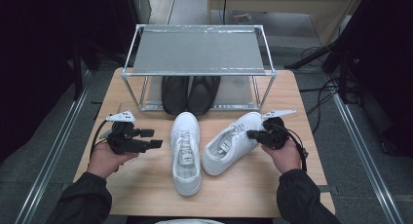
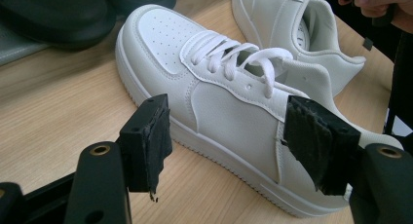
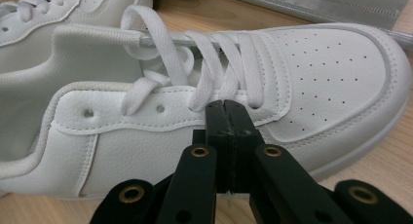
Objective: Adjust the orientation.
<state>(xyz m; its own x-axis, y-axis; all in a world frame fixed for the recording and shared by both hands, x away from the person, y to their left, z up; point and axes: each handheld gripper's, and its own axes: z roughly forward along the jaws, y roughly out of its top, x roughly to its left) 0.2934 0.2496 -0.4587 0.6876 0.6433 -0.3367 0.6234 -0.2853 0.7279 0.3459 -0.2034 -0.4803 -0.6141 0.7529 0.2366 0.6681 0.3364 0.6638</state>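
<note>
Two white sneakers on table (image 1: 146, 185), in front of metal rack (image 1: 197, 51) w/ black shoes (image 1: 190, 93) on its lower shelf. Left hand-held gripper (image 1: 155, 139): jaws apart, beside left sneaker (image 1: 185, 151), not touching. Right hand-held gripper (image 1: 252, 134): jaws together, tips at side of right sneaker (image 1: 229, 142), near laces; nothing clamped.

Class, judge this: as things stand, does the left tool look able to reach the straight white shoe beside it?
Probably yes. The left tool is open beside the straight white shoe, with bare table between them and nothing in the way.
</note>
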